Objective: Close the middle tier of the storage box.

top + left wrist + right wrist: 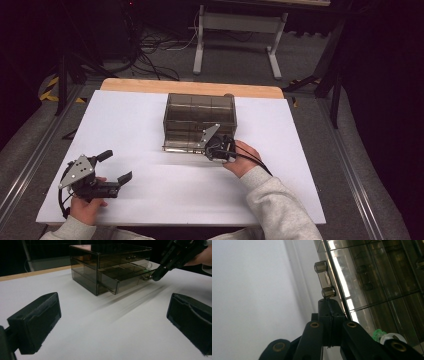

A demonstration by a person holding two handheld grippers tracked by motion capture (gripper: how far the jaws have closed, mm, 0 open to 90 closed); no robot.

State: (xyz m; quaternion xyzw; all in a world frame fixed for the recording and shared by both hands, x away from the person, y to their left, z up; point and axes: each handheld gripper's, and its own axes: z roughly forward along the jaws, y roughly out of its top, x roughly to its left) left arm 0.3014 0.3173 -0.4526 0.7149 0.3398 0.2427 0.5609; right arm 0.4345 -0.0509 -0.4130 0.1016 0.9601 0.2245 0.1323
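My right gripper (329, 302), jaws pressed together on nothing, sits just below the handle (324, 279) of the partly open bottom drawer (125, 277); it may slip off. Left gripper (112, 167) idles, spread wide.

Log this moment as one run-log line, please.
right claw: shut, tips at handle of bottom drawer | smoky transparent plastic drawer cabinet: bottom drawer partly out | left claw: open, idle over white table

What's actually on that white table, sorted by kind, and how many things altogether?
Smoky clear drawer boxes: 1
Hand-held grippers: 2, the left hand-held gripper open and the right hand-held gripper shut at the box's lowest drawer
Total: 3
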